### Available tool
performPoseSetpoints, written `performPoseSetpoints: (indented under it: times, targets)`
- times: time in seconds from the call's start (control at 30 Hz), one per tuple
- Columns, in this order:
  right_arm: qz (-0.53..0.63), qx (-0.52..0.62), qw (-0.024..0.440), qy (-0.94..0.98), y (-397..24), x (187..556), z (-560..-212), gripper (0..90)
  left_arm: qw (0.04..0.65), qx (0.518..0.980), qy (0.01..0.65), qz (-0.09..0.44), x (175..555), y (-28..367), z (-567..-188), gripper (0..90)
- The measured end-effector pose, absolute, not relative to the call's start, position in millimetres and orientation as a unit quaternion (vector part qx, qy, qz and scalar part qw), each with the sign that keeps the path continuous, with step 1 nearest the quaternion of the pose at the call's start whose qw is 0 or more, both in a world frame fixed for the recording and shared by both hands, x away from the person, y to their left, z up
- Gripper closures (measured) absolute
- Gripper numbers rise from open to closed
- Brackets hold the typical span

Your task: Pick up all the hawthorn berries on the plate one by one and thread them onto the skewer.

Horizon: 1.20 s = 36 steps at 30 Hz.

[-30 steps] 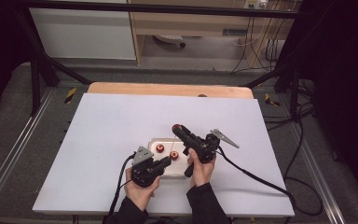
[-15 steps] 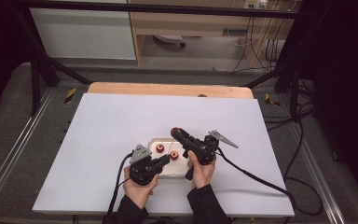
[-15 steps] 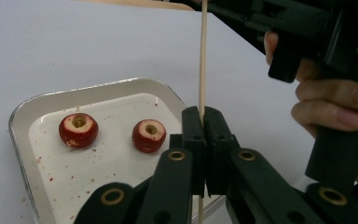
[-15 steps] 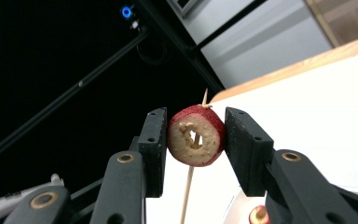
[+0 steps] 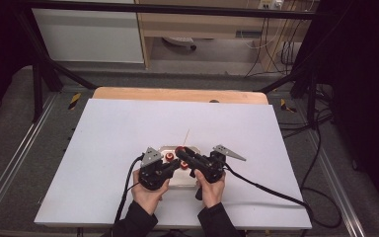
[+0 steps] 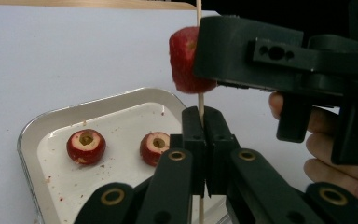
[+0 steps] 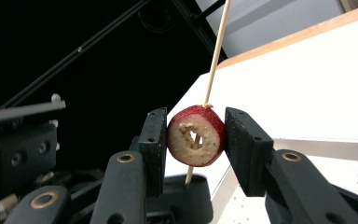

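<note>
Two grips share the work: the left gripper [image 6: 204, 140] has its jaws pressed together on a thin wooden skewer [image 6: 198, 100], holding it upright, while the right gripper [image 7: 196, 140] is clamped on a cored red fruit [image 7: 196, 135], one pad on each side of its skin. The stick runs through the fruit's hollow middle, entering at the top and coming out below, so the threading step looks to be under way; how far along the stick the fruit sits is hard to judge from above, where both grippers crowd together. Just beneath them lies a shallow metal tray [image 6: 30, 128] on the white table [image 5: 128, 128], with two more cored fruits [image 6: 86, 146] resting apart from each other on its floor. The next move likely calls for sliding the held fruit down the skewer while the left gripper keeps the stick straight, pushing along its line so the thin wood does not bend or snap.
</note>
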State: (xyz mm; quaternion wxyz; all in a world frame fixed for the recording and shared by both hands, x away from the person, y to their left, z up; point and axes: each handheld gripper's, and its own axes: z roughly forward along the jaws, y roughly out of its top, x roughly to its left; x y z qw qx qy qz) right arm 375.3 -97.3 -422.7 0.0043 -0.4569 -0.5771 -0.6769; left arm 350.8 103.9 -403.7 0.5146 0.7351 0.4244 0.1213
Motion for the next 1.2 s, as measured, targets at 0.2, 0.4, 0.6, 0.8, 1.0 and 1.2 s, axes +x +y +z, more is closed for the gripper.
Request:
performPoseSetpoints:
  times: [0.2,0.4,0.6,0.8,1.0,1.2]
  targets:
    - [-0.668,-0.454,0.001,-0.590,-96,373,-426,60.8,0.507,0.745,0.415,0.123,352,105,-407,88.6]
    - [-0.654,-0.445,-0.008,-0.612,-99,373,-423,53.8,0.496,0.764,0.390,0.135,349,113,-410,88.5]
    - [-0.613,-0.429,-0.044,-0.661,-112,373,-414,33.5,0.481,0.780,0.376,0.139,344,137,-415,88.5]
    - [-0.528,-0.407,-0.068,-0.742,-123,378,-412,18.0,0.454,0.796,0.373,0.146,339,165,-421,88.4]
    - [-0.470,-0.392,-0.063,-0.788,-126,386,-412,11.4,0.435,0.807,0.371,0.146,332,188,-428,88.4]
    - [-0.412,-0.381,-0.065,-0.825,-121,395,-410,9.8,0.426,0.815,0.369,0.137,326,205,-435,88.3]
